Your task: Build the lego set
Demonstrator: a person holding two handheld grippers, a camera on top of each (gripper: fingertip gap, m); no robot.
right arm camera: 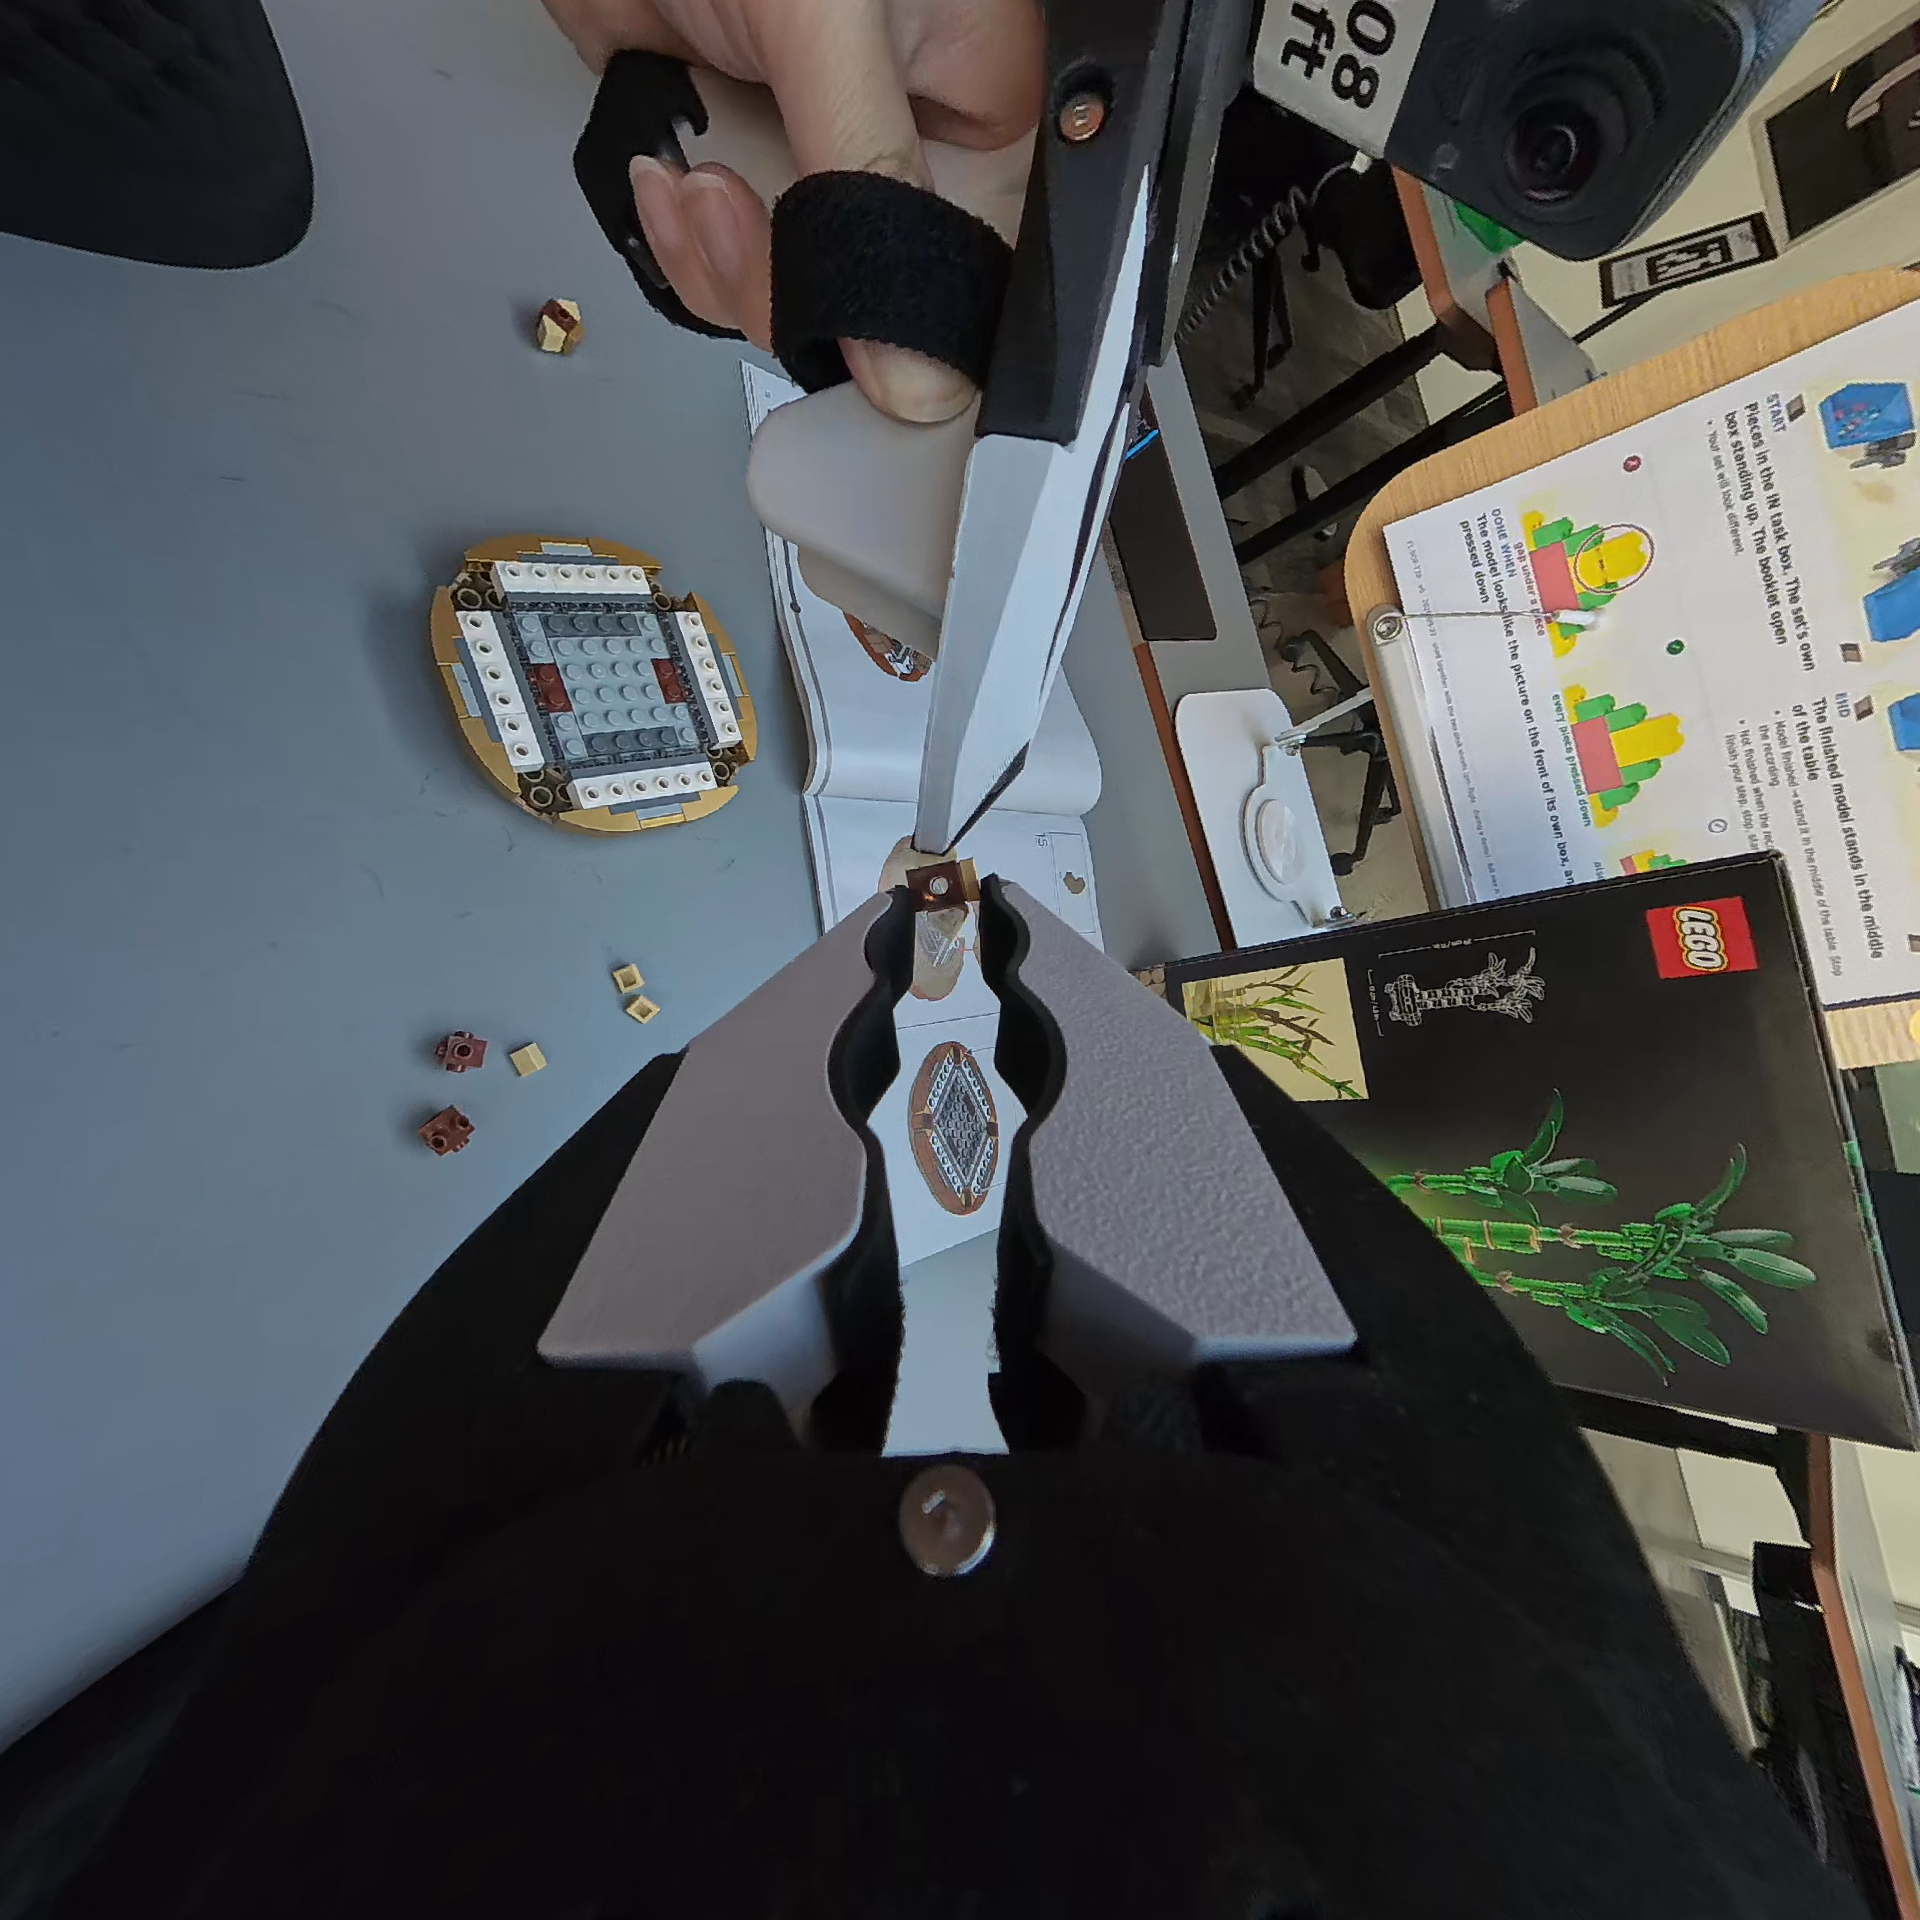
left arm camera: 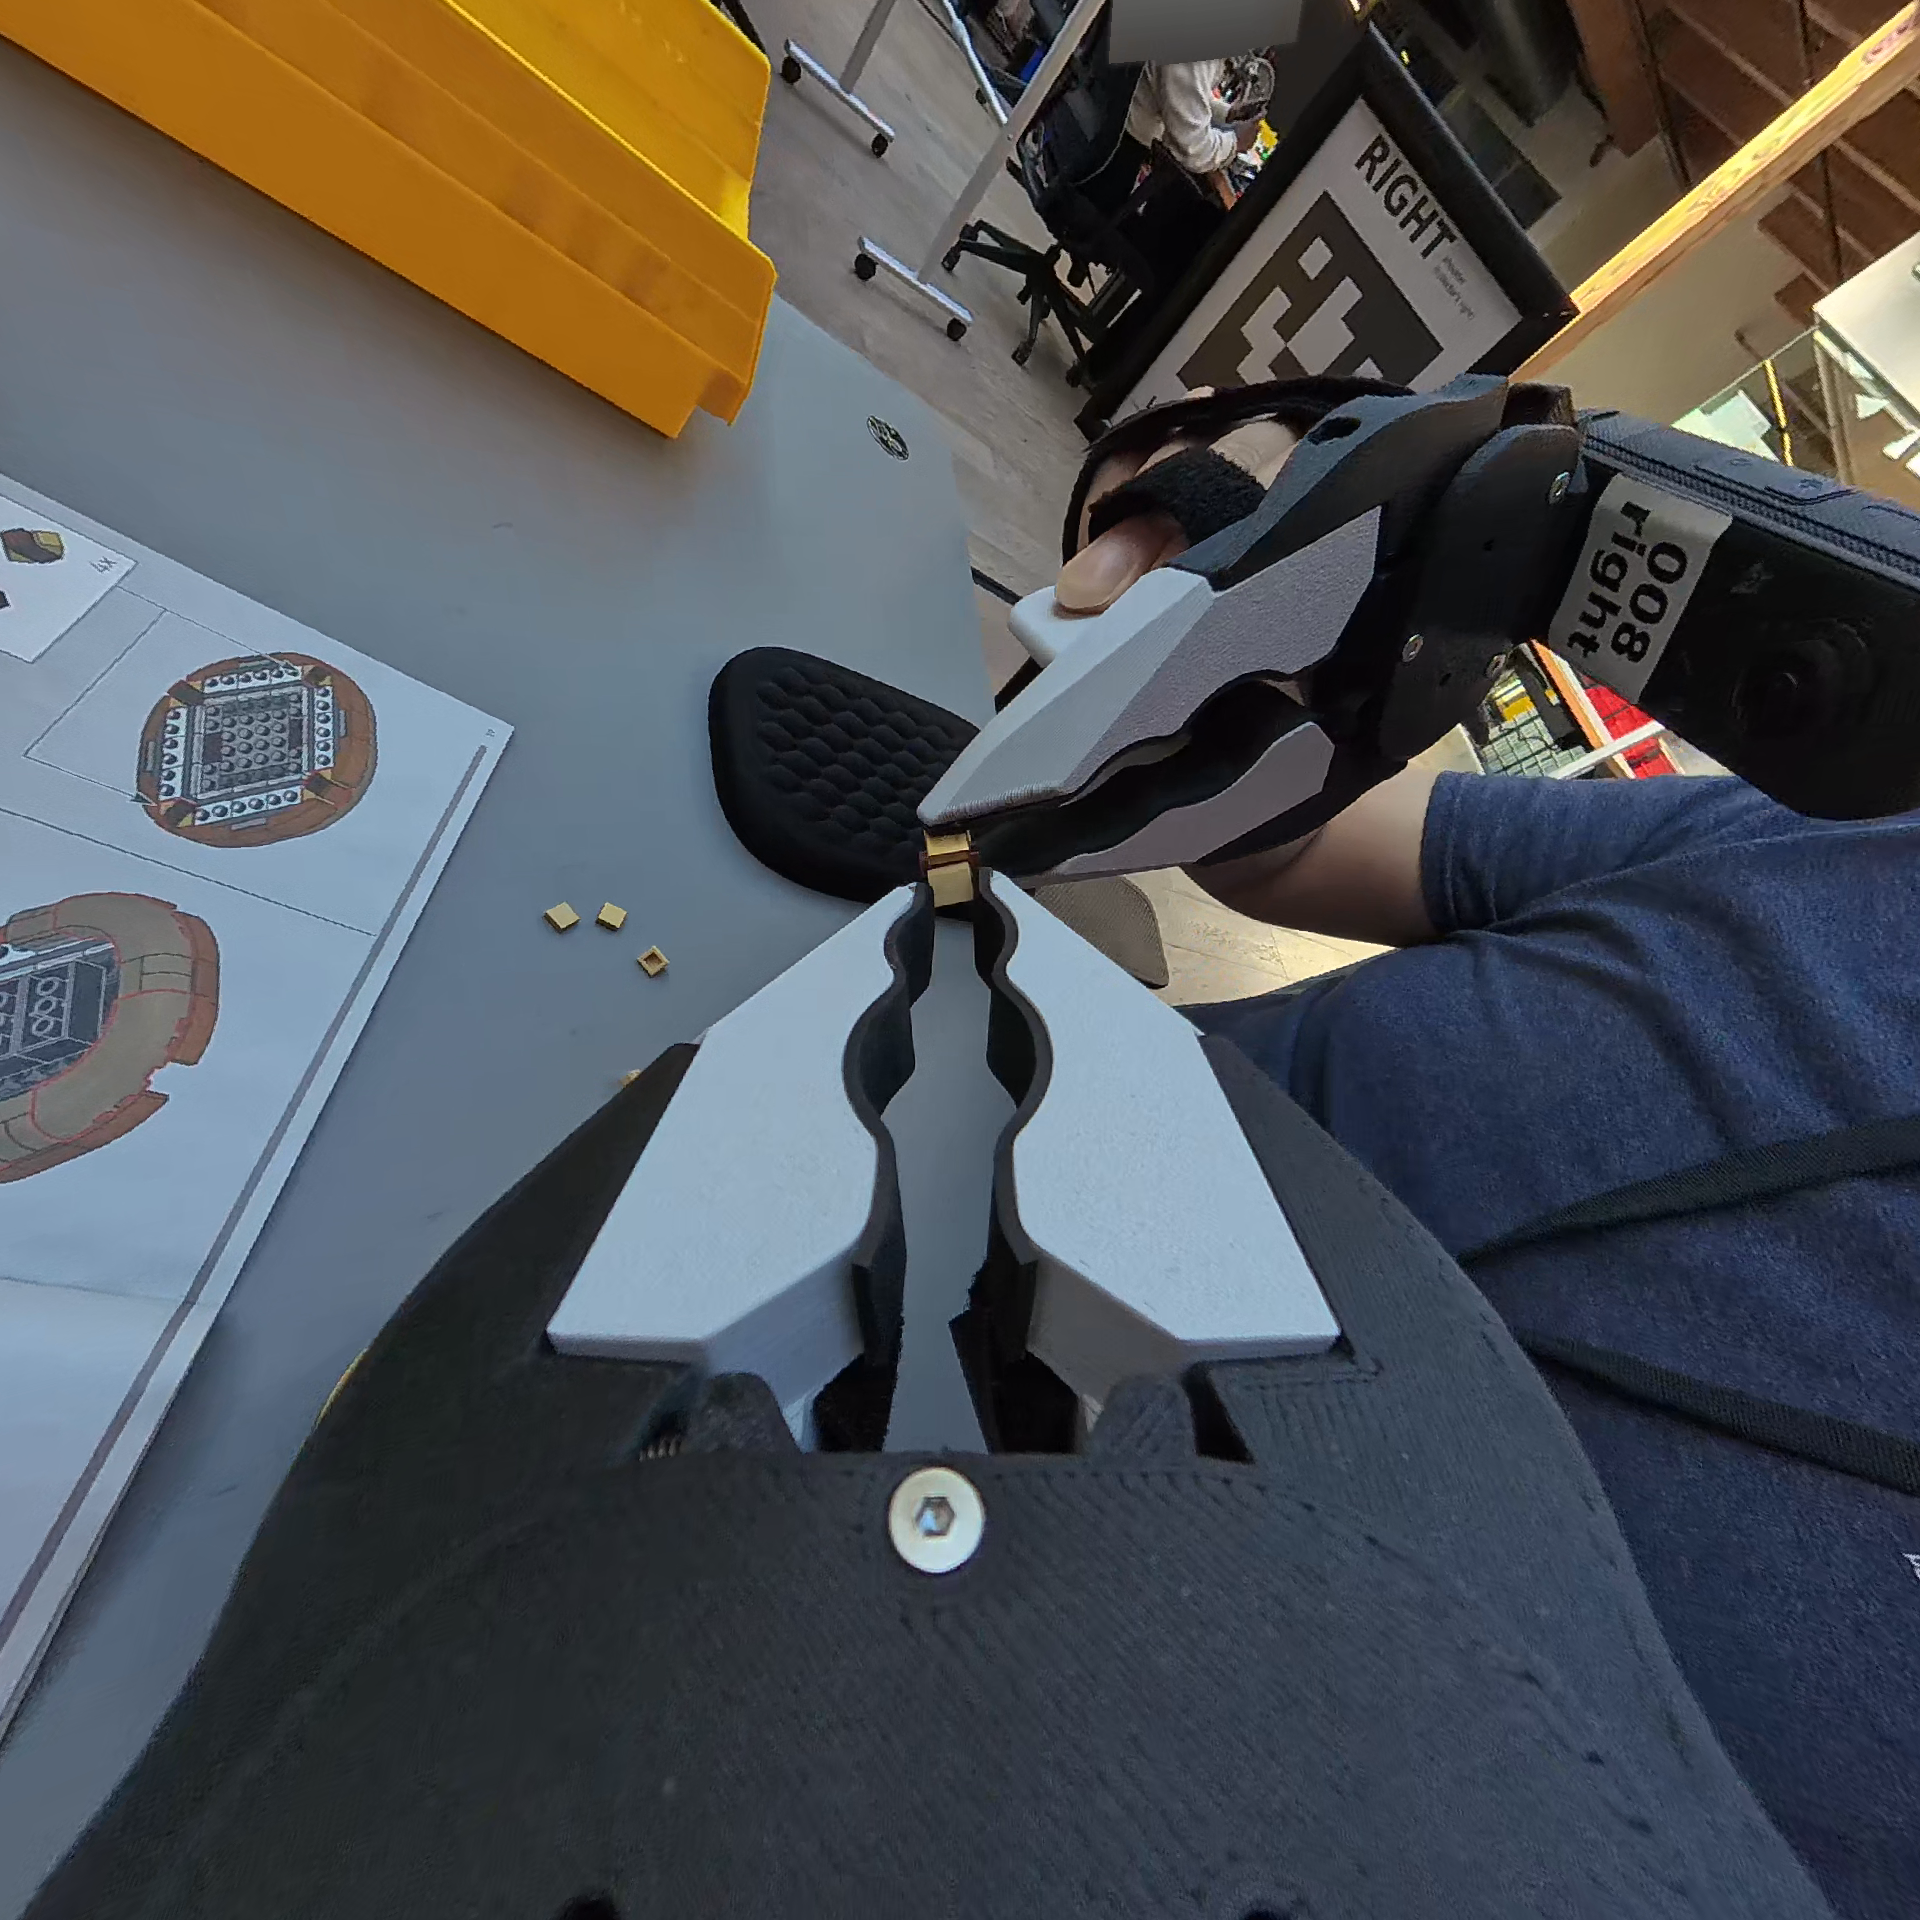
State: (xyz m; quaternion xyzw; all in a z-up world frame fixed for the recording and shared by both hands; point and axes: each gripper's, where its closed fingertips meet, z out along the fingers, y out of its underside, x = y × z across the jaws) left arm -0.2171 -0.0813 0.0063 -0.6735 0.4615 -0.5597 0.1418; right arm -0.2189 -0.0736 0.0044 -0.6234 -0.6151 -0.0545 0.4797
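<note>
Lego sub-assembly (left arm camera: 950, 871): tan tile and brown brick, held mid-air above table (left arm camera: 520, 520). Left gripper (left arm camera: 948, 902) jaws clamp tile; right gripper (right arm camera: 940, 896) jaws clamp brick. Step: pressing together. Next: seat firmly, aligned.

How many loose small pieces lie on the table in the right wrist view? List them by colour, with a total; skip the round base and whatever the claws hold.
Tan pieces: 3
Brown pieces: 2
Tan-and-brown piece: 1
Total: 6
</note>
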